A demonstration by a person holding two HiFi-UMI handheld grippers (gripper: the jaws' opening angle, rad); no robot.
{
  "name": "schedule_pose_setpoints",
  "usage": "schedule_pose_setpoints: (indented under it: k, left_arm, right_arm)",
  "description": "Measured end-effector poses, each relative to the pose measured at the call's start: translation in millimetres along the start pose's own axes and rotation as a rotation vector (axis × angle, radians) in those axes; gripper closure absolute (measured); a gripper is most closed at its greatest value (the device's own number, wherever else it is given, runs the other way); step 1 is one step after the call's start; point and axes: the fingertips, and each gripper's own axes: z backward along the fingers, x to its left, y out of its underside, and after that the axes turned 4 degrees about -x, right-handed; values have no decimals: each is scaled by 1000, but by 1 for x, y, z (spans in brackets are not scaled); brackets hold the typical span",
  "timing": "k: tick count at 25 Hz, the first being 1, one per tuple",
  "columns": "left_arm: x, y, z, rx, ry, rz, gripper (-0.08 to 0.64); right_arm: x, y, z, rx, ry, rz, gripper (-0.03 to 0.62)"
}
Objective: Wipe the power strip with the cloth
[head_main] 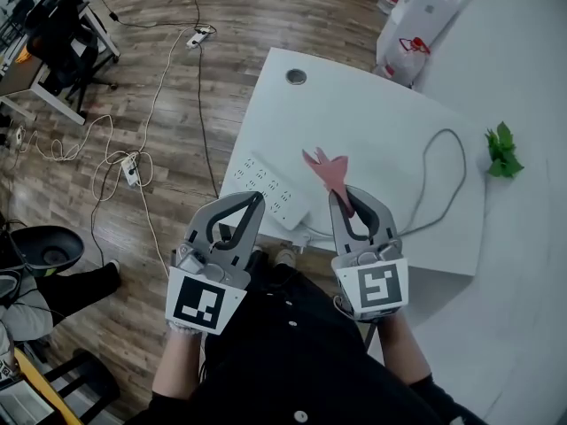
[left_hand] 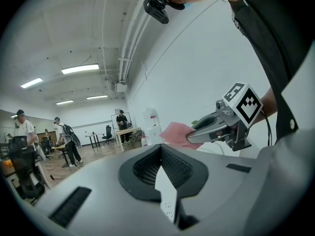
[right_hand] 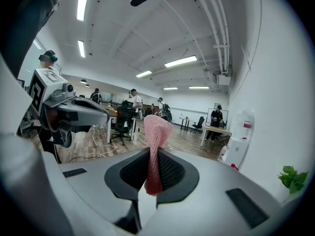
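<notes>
Both grippers over the white table's [head_main: 381, 113] near edge, cloth in the right one.
Left gripper [head_main: 257, 197] is clenched on nothing. Right gripper [head_main: 339, 195] grasps the pink mesh cloth [head_main: 326, 168], which sticks out past its tips. The white rectangular power strip [head_main: 266, 187] lies flat at the table's near left corner, below the left gripper's tips. A grey cable [head_main: 462, 168] loops toward the right edge.

Bright, even light all round, coming down off the ceiling strip lights [left_hand: 80, 69], which glare pure white. The white table [head_main: 372, 122] is almost washed out, with only faint, soft shadows. Both gripper views bulge hard and go black at the corners. Up close, the left gripper [left_hand: 161, 154] and right gripper [right_hand: 153, 154] smear soft, while the room beyond holds fairly crisp
</notes>
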Motion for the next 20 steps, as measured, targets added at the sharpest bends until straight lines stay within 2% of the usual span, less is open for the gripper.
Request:
schedule_pose_setpoints:
  k: [8, 16, 20]
  left_arm:
    - [25, 12, 5, 9, -24, 16, 546]
    - [49, 30, 17, 30, -70, 27, 546]
    - [59, 37, 22, 46, -95, 46, 546]
  right_arm:
    - [8, 1, -32, 25, -30, 23, 538]
    - [28, 9, -77, 63, -146, 93, 538]
    - [36, 11, -102, 39, -189, 121, 538]
